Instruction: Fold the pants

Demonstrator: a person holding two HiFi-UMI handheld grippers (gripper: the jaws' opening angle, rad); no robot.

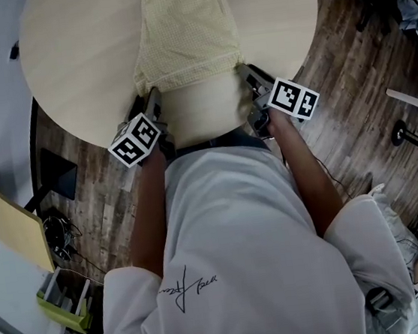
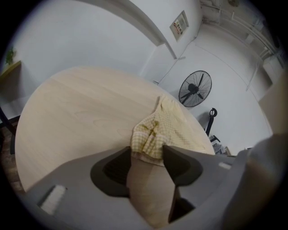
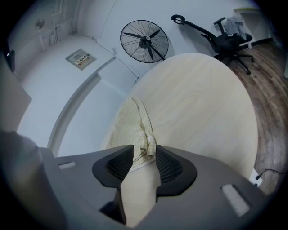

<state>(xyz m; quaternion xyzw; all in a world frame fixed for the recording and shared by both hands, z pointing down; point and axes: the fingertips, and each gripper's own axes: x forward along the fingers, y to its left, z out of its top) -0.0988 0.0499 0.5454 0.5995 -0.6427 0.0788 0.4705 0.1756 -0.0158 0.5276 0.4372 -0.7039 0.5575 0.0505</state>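
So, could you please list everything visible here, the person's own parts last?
Round light-wood table: one, beige, centre.
Pale yellow checked pants: one, yellow, lying on the table, near edge at the jaws.
Black pedestal fan: one, black, beyond the table.
Black office chair: one, black, on the floor beyond the table.
Dark wood-plank floor: one, brown, around the table.
Left gripper: one, grey, jaws apart around the pants' edge.
Right gripper: one, grey, jaws apart around the pants' edge.
Person's white shirt: one, white, bottom of head view.
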